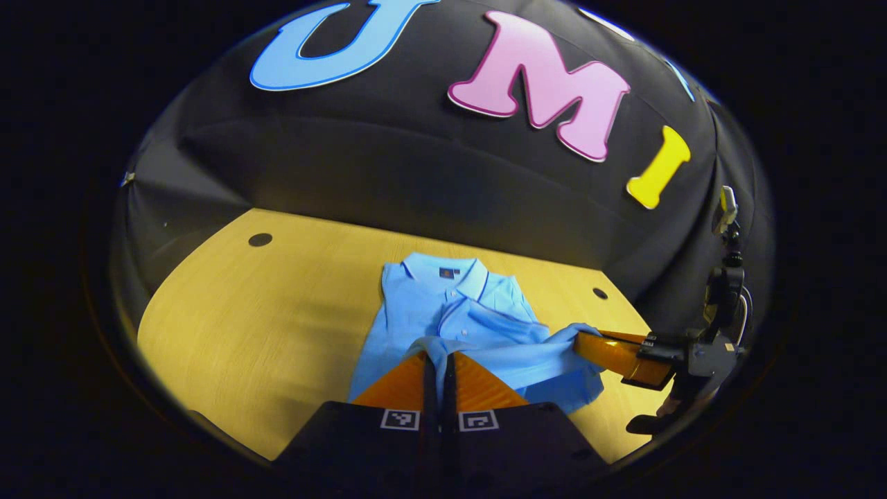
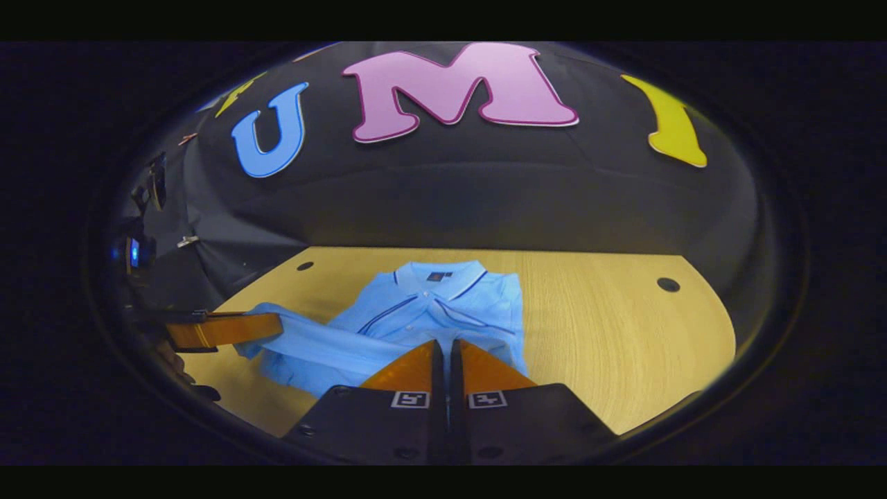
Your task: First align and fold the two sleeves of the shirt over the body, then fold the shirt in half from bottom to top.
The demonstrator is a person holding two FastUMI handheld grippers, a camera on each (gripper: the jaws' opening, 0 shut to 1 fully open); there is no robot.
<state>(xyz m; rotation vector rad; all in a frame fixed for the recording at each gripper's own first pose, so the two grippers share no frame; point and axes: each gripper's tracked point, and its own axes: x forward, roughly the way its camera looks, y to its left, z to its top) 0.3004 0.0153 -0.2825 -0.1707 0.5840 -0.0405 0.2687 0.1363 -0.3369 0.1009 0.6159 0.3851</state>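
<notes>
I see the shirt (image 1: pixel 450 312) lying on the bench (image 1: pixel 263 326), collar toward the far wall, with both my grippers at its near edge. My left gripper (image 1: pixel 438 360) has its fingers pressed together on a fold of the shirt's cloth, which rises between the tips. My right gripper (image 2: pixel 445 346) is likewise closed, with a thin strip of the cloth caught between its fingers. In the left gripper view the right gripper sits off to the right, holding the shirt's hem lifted. The shirt is light blue, with dark piping on the collar and placket, a small dark label inside the neck, and rumpled lower folds.
</notes>
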